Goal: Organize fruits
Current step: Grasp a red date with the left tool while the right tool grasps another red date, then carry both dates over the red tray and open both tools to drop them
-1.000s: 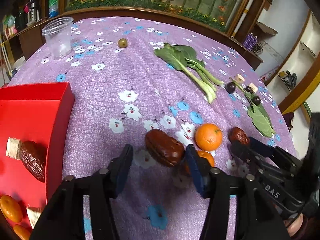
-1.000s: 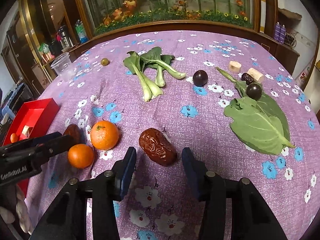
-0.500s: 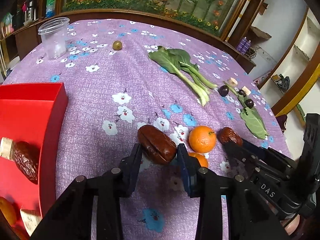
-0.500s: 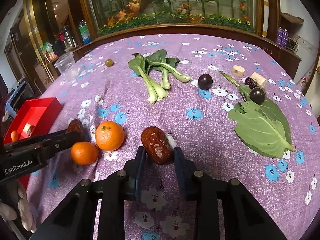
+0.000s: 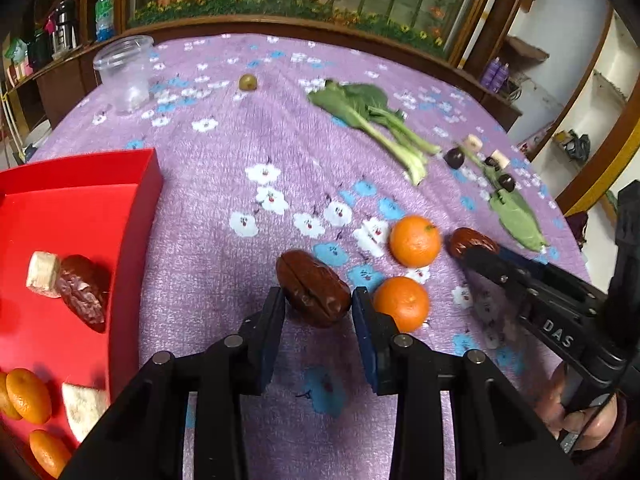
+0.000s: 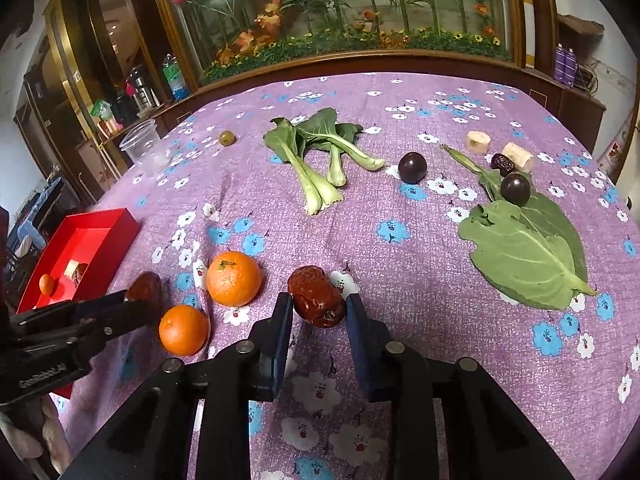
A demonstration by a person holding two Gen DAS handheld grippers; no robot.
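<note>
My left gripper [image 5: 318, 302] is shut on a brown date [image 5: 312, 288], held just above the purple cloth. My right gripper [image 6: 318, 306] is shut on another date [image 6: 316, 296]; it also shows in the left wrist view [image 5: 472, 242]. Two oranges [image 5: 415, 241] [image 5: 401, 302] lie between the two grippers. The red tray [image 5: 132, 216] at the left holds a date [image 5: 82, 292], white chunks and small oranges. In the right wrist view the left gripper [image 6: 144, 304] holds its date [image 6: 146, 284] beside the oranges [image 6: 233, 278] [image 6: 183, 329].
Bok choy [image 6: 316, 160], a big green leaf [image 6: 524, 248], two dark plums [image 6: 412, 167] [image 6: 515, 189], white chunks [image 6: 478, 142], a small date [image 6: 502, 164], a green fruit [image 6: 227, 138] and a clear plastic cup [image 6: 142, 148] lie farther back. A wooden ledge rims the table.
Both grippers have closed from open onto their dates. The left view has shifted slightly toward the red tray.
</note>
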